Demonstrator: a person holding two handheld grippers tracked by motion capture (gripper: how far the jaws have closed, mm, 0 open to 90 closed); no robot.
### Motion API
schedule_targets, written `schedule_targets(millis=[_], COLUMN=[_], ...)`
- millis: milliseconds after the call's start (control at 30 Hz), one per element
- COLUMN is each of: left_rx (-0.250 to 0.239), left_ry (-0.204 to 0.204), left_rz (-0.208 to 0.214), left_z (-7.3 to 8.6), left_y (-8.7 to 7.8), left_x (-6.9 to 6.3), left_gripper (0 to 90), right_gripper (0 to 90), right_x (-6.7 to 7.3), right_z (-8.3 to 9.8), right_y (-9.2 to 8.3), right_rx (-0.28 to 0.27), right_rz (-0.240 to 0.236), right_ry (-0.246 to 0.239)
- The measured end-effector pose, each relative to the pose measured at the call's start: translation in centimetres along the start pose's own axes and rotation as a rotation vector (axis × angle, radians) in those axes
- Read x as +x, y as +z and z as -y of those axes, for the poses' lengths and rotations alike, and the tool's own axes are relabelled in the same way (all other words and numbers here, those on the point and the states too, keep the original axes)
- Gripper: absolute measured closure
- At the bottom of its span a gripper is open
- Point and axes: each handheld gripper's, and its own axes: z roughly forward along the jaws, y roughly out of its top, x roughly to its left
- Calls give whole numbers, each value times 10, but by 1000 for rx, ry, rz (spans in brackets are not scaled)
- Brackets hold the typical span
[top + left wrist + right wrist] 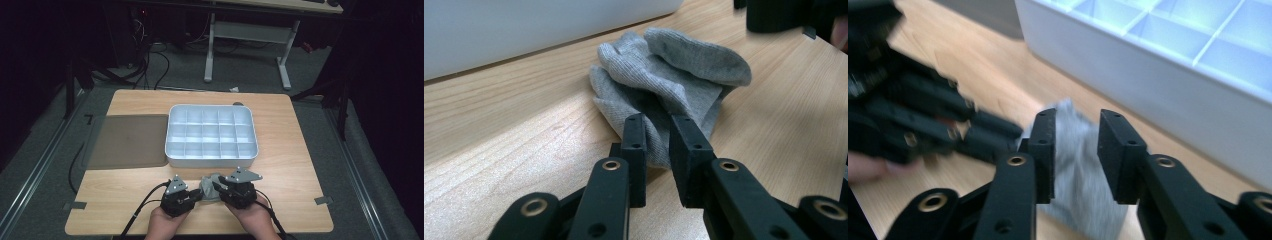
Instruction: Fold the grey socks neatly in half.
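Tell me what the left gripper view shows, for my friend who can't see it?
Two black jaws pinch a crumpled grey sock lying on a wooden table. A white tray sits behind it.

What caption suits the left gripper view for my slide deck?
Left tool pinching a crumpled grey knitted sock on the light wooden table.
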Motion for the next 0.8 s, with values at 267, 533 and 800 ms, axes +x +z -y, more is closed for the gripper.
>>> schedule_targets(millis=[267,533,800], left_rx=[-91,-47,55], left_ry=[31,121,141], left_rz=[-6,-36,-84], left_z=[-7,-18,-13], left_y=[-12,14,34], left_x=[-6,-29,-30], left_gripper=[691,783,820], right_gripper=[647,867,864], right_x=[-1,-4,-9], right_z=[24,33,29], right_y=[15,13,3], right_rx=[57,16,-25], right_rz=[35,21,-1], right_ry=[-5,31,68])
